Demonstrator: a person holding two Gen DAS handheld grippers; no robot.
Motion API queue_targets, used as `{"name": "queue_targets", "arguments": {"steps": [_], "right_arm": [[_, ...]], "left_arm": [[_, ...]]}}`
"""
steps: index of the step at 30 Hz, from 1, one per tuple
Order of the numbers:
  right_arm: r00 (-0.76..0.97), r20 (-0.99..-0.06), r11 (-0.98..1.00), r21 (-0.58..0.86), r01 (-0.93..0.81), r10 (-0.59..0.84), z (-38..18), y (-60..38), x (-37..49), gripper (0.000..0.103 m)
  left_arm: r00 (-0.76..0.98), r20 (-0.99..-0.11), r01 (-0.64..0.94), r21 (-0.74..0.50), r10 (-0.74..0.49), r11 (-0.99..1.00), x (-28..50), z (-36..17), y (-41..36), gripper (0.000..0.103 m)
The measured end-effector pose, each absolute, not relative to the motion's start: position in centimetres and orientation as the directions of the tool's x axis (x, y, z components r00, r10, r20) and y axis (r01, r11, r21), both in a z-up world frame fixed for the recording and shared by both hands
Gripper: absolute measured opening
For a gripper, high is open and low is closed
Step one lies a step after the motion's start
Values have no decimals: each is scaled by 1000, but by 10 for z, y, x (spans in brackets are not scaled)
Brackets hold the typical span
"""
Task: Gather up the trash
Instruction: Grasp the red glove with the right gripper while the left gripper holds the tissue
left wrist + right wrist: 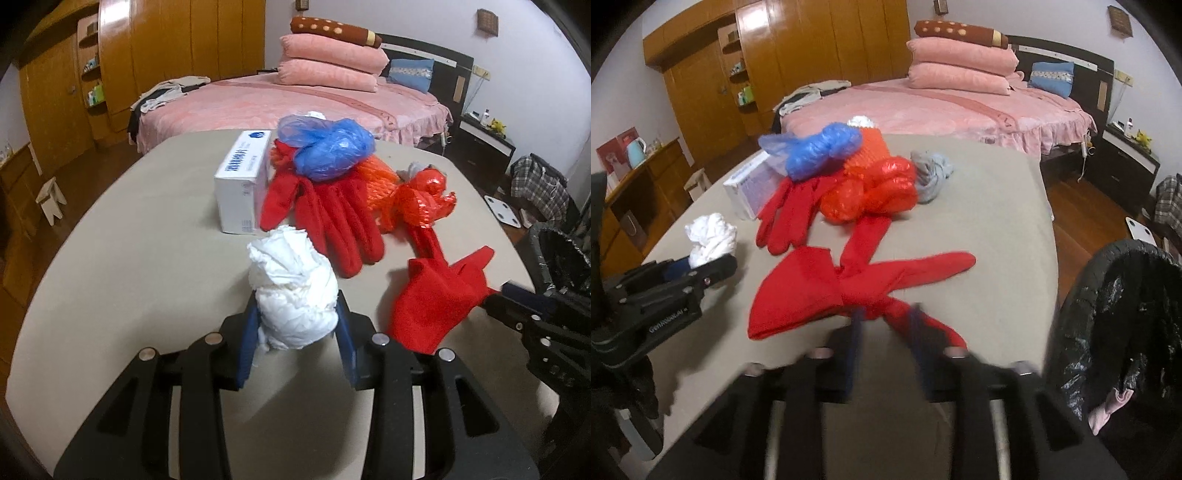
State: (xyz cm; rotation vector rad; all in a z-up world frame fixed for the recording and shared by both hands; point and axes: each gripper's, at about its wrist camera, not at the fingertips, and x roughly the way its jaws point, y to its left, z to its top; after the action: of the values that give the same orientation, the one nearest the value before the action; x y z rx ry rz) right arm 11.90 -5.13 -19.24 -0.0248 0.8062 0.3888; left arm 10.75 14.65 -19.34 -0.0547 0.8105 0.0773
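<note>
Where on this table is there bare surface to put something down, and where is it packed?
Bare table runs left of the white box and the left gripper clamping the tissue wad. More lies right of the grey cloth, toward the bin. The centre is crowded: blue bag, orange bags, red gloves.

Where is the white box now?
In the left wrist view, the white box stands on the table's left part, touching the red glove on its right.

The left gripper point(300, 314) jaws clamp a white paper wad point(293, 288) above the table point(147, 240); red gloves point(332, 218) lie beyond.
</note>
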Motion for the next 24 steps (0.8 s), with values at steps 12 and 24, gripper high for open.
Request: {"name": "queue_targets", "arguments": {"steps": [12,24], "right_arm": [[582,-763,937,88,-338,281,-211,-9,152,87],[529,-732,881,209,-425,429,-206,-12,128,16]], "left_arm": [[658,-746,-170,-11,105,985,103,-200,186,37],[670,-738,-153,-25,85,988,99,-197,180,37]]}}
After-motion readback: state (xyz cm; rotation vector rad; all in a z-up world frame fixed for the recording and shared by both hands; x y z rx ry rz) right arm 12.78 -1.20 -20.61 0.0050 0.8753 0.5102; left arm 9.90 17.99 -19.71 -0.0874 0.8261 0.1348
